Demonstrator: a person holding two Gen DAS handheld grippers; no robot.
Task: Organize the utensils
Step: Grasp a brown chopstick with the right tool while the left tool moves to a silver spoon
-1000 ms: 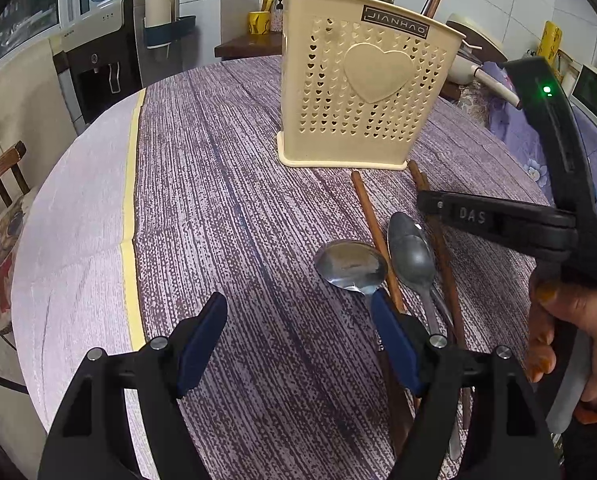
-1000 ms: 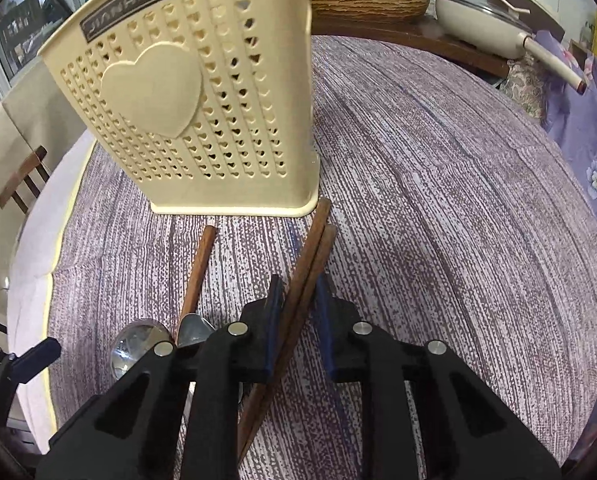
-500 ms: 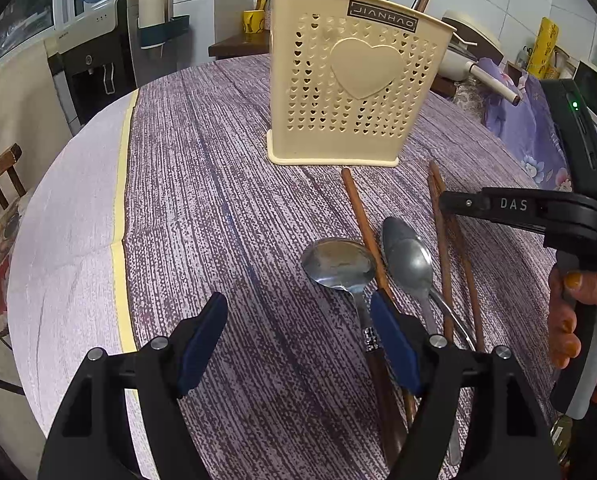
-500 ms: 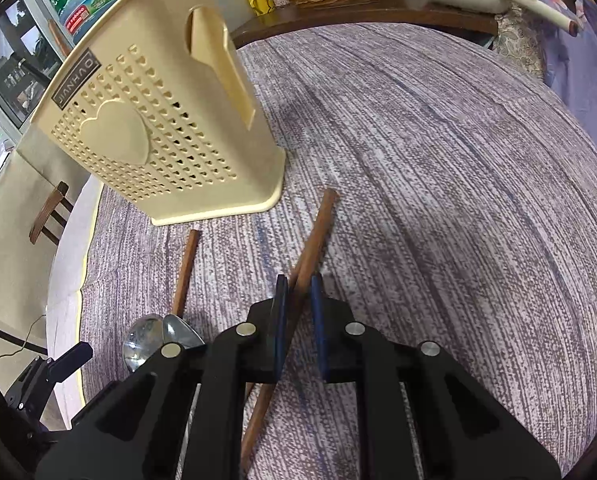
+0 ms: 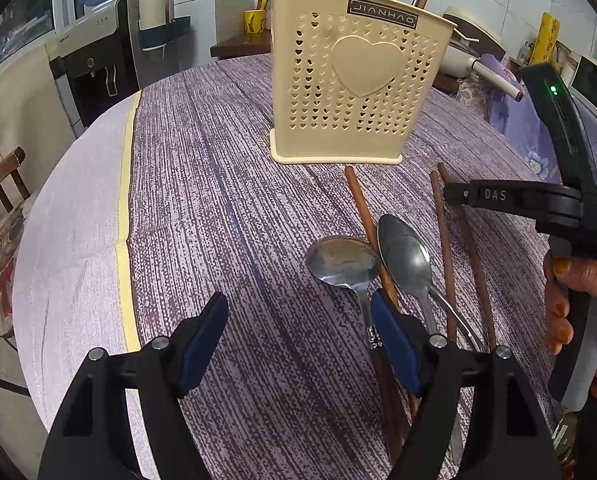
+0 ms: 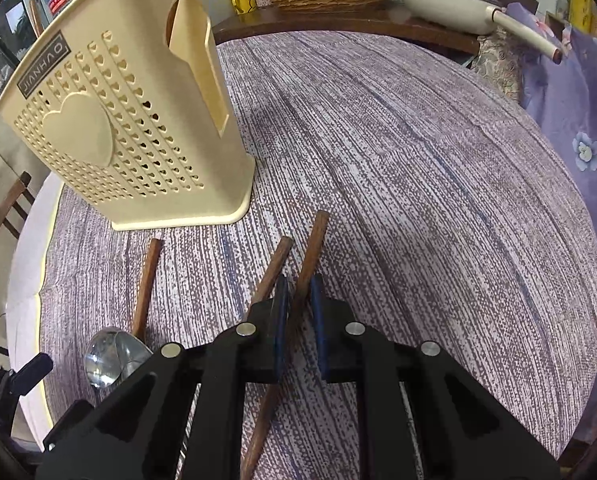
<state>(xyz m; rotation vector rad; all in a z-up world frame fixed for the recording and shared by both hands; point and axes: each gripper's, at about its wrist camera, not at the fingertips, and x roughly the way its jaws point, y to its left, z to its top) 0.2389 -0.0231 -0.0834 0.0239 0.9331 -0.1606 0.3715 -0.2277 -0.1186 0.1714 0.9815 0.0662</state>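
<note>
Cream perforated plastic utensil holder (image 5: 354,80) is standing upright on the purple-streaked tablecloth (image 5: 202,184) at the far side. Three brown wooden chopsticks are lying just before it: one chopstick (image 6: 148,280) left, one chopstick (image 6: 274,272) in the middle, one chopstick (image 6: 312,248) right, this last sitting between the right gripper (image 6: 297,304) pads. Two steel spoons (image 5: 378,260) are lying side by side nearer, bowls toward the holder, the leftmost chopstick running between them. Wooden chair (image 5: 0,184) is sitting off the table's left edge.
</note>
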